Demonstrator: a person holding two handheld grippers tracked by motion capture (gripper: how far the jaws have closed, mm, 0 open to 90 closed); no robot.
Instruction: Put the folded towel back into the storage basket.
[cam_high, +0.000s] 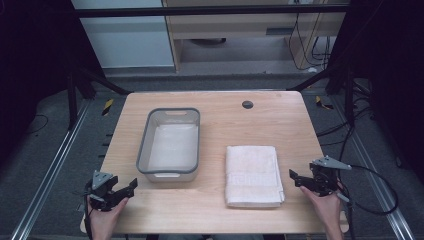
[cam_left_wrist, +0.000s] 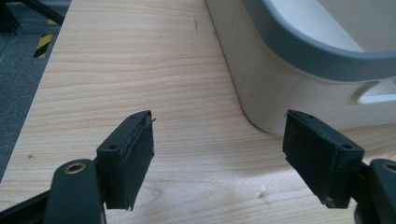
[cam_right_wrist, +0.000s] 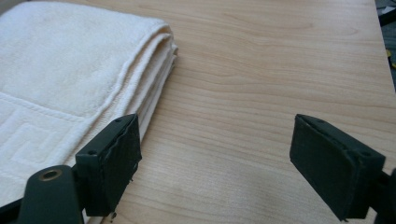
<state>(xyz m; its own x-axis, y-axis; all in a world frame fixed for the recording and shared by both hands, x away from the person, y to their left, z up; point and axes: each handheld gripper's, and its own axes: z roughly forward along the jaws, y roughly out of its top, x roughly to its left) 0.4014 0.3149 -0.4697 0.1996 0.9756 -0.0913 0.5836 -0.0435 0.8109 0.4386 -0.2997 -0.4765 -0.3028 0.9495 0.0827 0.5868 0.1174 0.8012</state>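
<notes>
Now both grippers (cam_high: 134, 184) (cam_high: 293, 177) wait empty (jaws wide), flanking towel (cam_high: 252, 174) and tub (cam_high: 145, 145), ready to reach.

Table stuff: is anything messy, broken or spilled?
Nothing stands out. The folded towel lies flat and neat, the empty bin sits upright beside it, and the table looks clean.

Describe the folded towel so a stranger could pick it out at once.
On the wooden table, look to the right of the grey-rimmed tub. The towel lies flat near the front edge, beside the right tongs. It is cream, neatly folded, with a woven key-pattern band.
</notes>
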